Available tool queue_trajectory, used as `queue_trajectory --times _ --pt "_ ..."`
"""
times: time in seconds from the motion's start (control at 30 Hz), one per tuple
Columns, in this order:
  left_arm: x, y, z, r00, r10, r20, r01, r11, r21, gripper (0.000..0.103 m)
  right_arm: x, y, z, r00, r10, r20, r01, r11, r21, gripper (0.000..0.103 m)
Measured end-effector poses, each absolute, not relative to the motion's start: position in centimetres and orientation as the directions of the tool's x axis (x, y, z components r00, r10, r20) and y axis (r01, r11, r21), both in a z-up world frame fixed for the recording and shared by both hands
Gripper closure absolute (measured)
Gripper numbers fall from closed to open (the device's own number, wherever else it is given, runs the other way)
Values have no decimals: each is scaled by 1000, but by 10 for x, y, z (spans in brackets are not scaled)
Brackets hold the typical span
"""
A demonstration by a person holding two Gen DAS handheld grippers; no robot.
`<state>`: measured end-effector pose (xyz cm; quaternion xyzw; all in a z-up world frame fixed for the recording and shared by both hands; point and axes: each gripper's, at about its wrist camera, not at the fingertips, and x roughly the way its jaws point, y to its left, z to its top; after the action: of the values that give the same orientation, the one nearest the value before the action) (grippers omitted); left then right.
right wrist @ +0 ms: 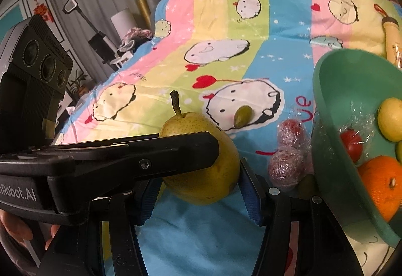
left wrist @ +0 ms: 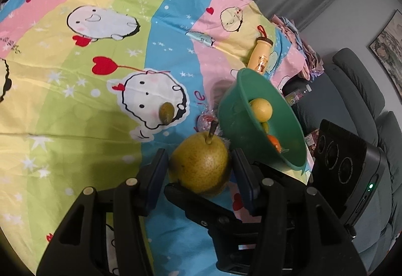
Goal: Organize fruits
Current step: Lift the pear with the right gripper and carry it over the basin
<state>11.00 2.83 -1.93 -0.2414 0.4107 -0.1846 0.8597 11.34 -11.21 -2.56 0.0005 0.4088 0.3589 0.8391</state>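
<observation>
A speckled yellow-green pear [left wrist: 201,165] with a dark stem hangs just above the cartoon-print cloth. My left gripper [left wrist: 199,154] is shut on it, blue pads against both flanks. A finger of the right gripper [left wrist: 201,205] crosses beneath it. In the right wrist view my right gripper [right wrist: 201,175] is also shut on the pear [right wrist: 201,175], and the left gripper's black finger [right wrist: 176,152] lies across its front. The green bowl [left wrist: 241,105] to the right holds a lemon [right wrist: 390,119], an orange [right wrist: 382,183] and a wrapped red fruit [right wrist: 351,145].
A small green fruit [left wrist: 166,112] lies on the cloth beyond the pear. Two plastic-wrapped red fruits [right wrist: 289,150] sit beside the bowl [right wrist: 339,90]. A beige bottle [left wrist: 260,54] lies behind the bowl. Grey seats [left wrist: 359,90] stand past the cloth's right edge.
</observation>
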Motion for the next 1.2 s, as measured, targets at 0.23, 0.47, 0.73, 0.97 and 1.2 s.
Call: queue_trajectory --times 0.23,0.47,0.73,0.97,1.2 --pt "101 24 2 632 -506 -588 149 823 -548 51 104 -116 -5 450 617 -645 -619 737 273 42" --pt "91 17 24 666 -492 -561 182 836 -517 51 95 -123 15 483 633 -605 -633 730 258 42" --pt "86 12 34 684 -486 -545 202 843 -498 50 89 -128 26 501 638 -585 -647 725 236 42" --pt "82 8 41 693 -488 -531 211 841 -499 50 86 -132 31 516 637 -573 -650 726 222 42" --pt "77 -1 51 703 -480 -524 217 847 -485 50 83 -141 39 526 644 -555 -650 725 226 42"
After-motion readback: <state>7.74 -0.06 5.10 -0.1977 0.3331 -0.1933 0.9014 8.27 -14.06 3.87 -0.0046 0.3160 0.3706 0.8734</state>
